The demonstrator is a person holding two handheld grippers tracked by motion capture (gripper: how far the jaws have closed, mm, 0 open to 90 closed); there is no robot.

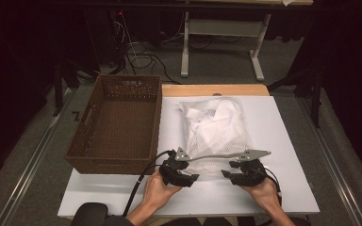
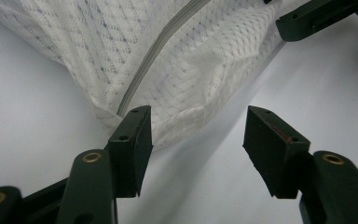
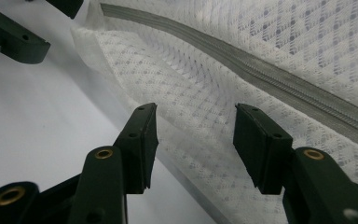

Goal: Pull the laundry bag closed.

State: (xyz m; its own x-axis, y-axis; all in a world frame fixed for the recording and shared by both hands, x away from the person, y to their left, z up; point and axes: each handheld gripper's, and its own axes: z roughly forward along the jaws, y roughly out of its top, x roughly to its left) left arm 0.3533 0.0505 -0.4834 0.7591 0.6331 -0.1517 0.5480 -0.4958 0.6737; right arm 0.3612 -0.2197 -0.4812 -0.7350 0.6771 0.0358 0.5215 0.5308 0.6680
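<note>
While the white mesh bag (image 1: 215,133) lies on the white table (image 1: 287,155) just right of the brown wicker basket (image 1: 118,123), both grippers sit at the bag's near edge. The bag is zipped, its grey zipper (image 3: 279,81) running along the mesh, and white cloth shows through it.

The left gripper (image 2: 198,140) has its jaws parted to a middling width. In the left gripper view one pad (image 2: 137,140) stands just at the bag's near corner, where the zipper ends; whether it touches the mesh cannot be told. The other pad stands over bare table, and nothing is clamped.

The right gripper (image 3: 196,142) has its jaws wide apart. In the right gripper view they straddle a stretch of the bag's mesh edge below the zipper, and the pads do not press on it.

In the high view the left hand (image 1: 158,190) and the right hand (image 1: 264,188) come in from the near side of the bag, forearms angled inward, each gripper pointed toward the bag's near edge, low over the table. The left gripper's black cable (image 1: 139,183) loops back past the basket's near corner.

No readable writing or brand shows on the bag, the basket or the grippers.
</note>
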